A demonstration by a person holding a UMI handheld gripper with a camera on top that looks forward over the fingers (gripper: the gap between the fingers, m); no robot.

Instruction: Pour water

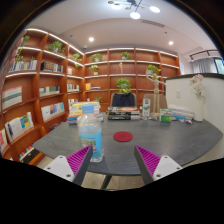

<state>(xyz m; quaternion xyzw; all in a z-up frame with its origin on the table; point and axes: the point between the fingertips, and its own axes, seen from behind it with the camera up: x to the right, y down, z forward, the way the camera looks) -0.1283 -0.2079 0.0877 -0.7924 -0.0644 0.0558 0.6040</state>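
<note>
A clear plastic water bottle [91,135] with a blue label stands upright on the grey table [160,140], just ahead of my left finger. A red round coaster [123,136] lies flat on the table beyond the fingers, to the right of the bottle. My gripper [112,163] is open, its magenta pads [78,158] spread wide, and nothing is between the fingers. The fingers hang near the table's front edge, short of the bottle.
Books and small items [122,113] crowd the table's far side, with a chair behind it. Wooden bookshelves [40,85] line the left and back walls. A white partition [195,105] stands at the right.
</note>
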